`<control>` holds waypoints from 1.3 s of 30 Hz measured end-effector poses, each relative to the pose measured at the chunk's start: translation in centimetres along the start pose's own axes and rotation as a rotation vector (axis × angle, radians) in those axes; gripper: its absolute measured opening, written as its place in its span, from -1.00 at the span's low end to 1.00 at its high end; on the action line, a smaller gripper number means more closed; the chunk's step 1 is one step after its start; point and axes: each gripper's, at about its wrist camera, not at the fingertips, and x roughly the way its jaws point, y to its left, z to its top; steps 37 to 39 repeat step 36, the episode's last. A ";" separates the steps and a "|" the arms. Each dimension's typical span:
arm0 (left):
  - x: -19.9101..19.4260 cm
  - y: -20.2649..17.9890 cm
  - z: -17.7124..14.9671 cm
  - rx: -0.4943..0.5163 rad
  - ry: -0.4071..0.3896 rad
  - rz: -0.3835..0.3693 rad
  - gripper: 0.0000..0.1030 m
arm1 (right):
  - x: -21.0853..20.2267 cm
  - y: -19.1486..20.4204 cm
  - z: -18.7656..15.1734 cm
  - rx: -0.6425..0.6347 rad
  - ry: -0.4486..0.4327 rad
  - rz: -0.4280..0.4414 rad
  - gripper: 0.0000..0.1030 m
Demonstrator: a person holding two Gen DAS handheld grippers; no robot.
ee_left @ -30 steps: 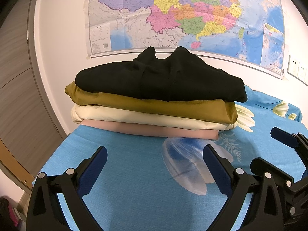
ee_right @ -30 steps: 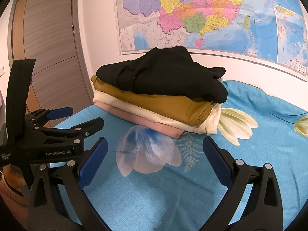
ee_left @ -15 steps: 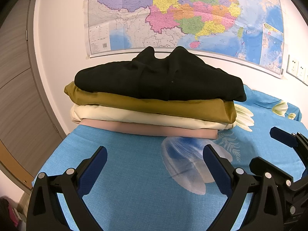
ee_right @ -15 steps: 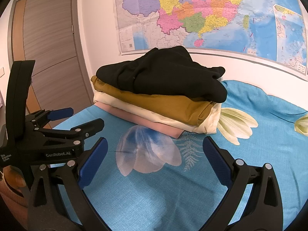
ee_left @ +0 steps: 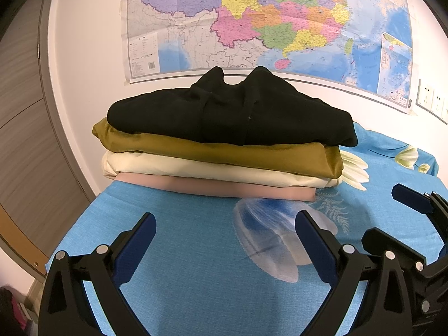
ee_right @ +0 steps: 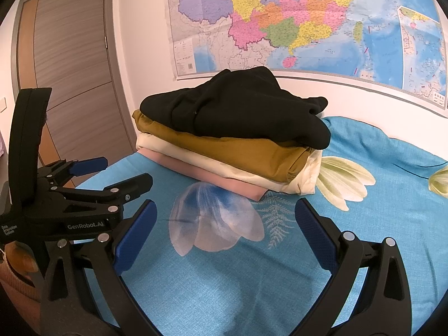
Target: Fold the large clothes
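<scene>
I am holding the left gripper (ee_left: 225,240) low over the bedsheet (ee_left: 196,252), its fingers pointing toward the wall, and its blue-padded jaws are standing wide apart with nothing between them. I am keeping the right gripper (ee_right: 225,232) level beside it, likewise spread and empty; in the right wrist view the left gripper is showing at the lower left, just beside my right one, and I cannot tell whether the two are touching. The stack of folded clothes (ee_left: 224,145) is sitting ahead of both grippers at the far end of the bed, close to the wall under the map (ee_left: 266,19). From top to bottom I am seeing a black garment (ee_left: 229,114) with a humped, rumpled top, an olive-gold garment (ee_left: 218,151), a cream garment (ee_left: 196,168) and a pink garment (ee_left: 212,186), each folded flat with its edge facing me. Open sheet is lying between the fingertips and the stack, and more is extending to the right. The left edge of the bed is running close to a grey wood-grain door (ee_right: 72,56). The sheet is a woven turquoise fabric printed with a pale flower (ee_right: 215,221) and fern fronds.
</scene>
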 end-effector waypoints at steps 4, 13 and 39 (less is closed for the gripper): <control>0.0 0.0 0.0 0.000 -0.001 -0.002 0.86 | 0.0 0.0 0.0 -0.001 -0.002 0.002 0.89; 0.2 -0.1 -0.3 0.000 0.003 -0.002 0.86 | 0.1 0.1 0.0 0.000 0.001 0.003 0.89; 2.9 -4.2 -2.1 0.007 0.119 -0.137 0.86 | -4.1 -4.5 -2.9 0.099 0.036 -0.176 0.89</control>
